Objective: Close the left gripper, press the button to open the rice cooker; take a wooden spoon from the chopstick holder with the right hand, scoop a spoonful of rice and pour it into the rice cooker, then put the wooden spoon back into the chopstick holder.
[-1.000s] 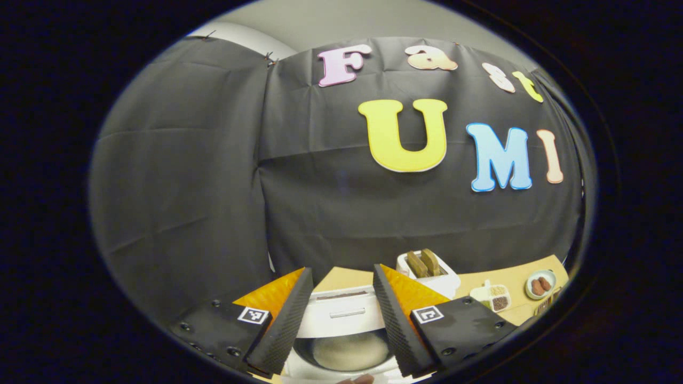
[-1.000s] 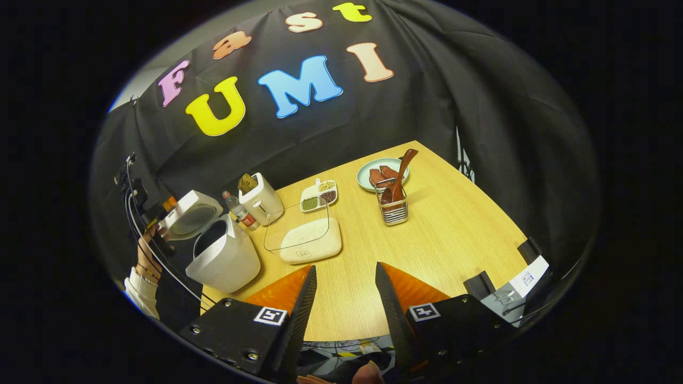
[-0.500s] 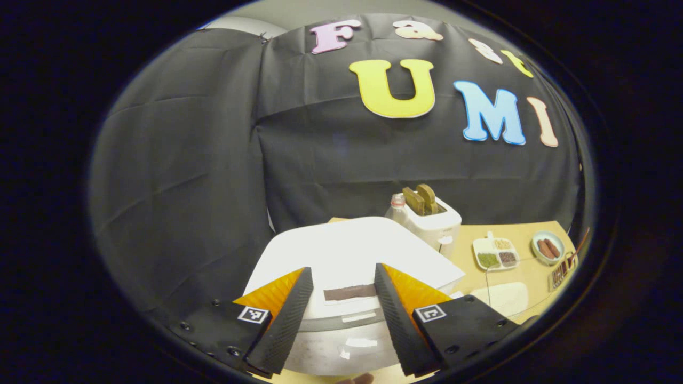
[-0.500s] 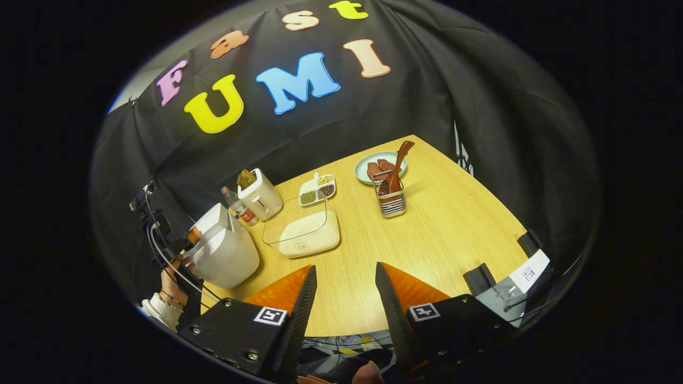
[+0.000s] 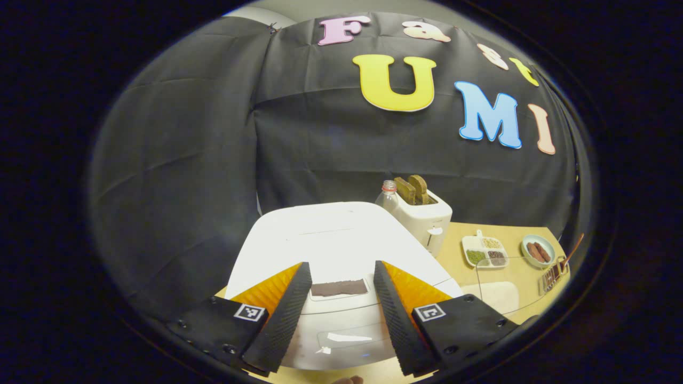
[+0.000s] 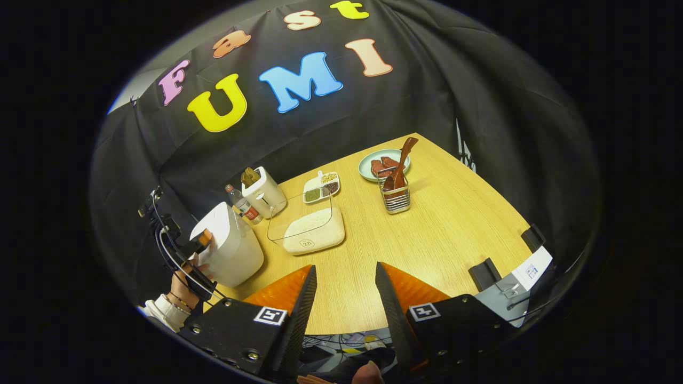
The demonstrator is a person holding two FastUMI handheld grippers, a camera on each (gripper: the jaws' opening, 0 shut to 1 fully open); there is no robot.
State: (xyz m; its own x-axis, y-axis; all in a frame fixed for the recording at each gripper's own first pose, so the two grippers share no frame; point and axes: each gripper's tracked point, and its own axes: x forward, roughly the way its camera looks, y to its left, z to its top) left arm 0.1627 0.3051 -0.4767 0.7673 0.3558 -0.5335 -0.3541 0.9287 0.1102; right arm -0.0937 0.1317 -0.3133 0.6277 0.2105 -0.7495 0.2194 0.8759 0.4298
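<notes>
The white rice cooker (image 5: 341, 240) stands with its lid down, at the table's left in the right gripper view (image 6: 230, 249). My left gripper (image 5: 340, 269) is open just above the lid's front, its fingers either side of a dark panel (image 5: 339, 288). The right gripper view also shows the left gripper (image 6: 200, 245) at the cooker, held by a hand. A wooden spoon (image 6: 401, 160) leans in the wire chopstick holder (image 6: 396, 200) at mid table. A white rice container (image 6: 314, 234) lies between them, its clear lid raised. My right gripper (image 6: 344, 269) hovers open over the table's near edge, holding nothing.
A white toaster (image 6: 262, 192) with two slices and a small bottle (image 6: 243, 205) stand behind the cooker. A divided dish of grains (image 6: 321, 188) and a plate of sausages (image 6: 380, 164) sit near the back wall. Black clips and a paper card (image 6: 528, 272) lie at the table's right corner.
The rice cooker's lid, raised a second ago with the pot showing, has come down shut. My left gripper followed it down and stays open. My right gripper barely moved.
</notes>
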